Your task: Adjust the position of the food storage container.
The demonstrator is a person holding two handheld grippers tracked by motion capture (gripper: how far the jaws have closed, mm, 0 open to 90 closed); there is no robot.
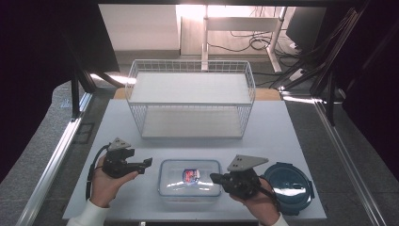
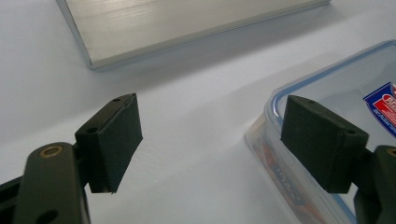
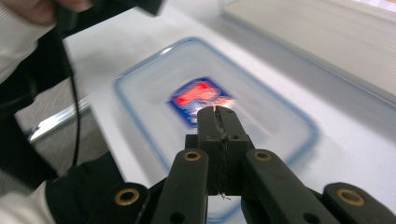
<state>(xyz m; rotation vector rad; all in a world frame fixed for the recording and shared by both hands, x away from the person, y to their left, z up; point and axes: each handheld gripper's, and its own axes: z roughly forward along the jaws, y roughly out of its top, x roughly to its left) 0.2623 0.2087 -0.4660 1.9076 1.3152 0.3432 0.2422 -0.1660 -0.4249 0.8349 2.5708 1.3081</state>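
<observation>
My left claw (image 1: 147,162) stands spread beside the tub (image 1: 190,183), right claw (image 1: 214,178) pressed together above it; approach step, next likely gripping its rim.

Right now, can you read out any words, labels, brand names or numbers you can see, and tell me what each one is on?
Nothing can be read.
Red and blue label on the clear container between the two tongs: print too blurred and small to read.
Same label at the edge of the left gripper view: cut off, only unreadable specks of white print.
Strip of print on the container's side wall: too blurred to read.
</observation>
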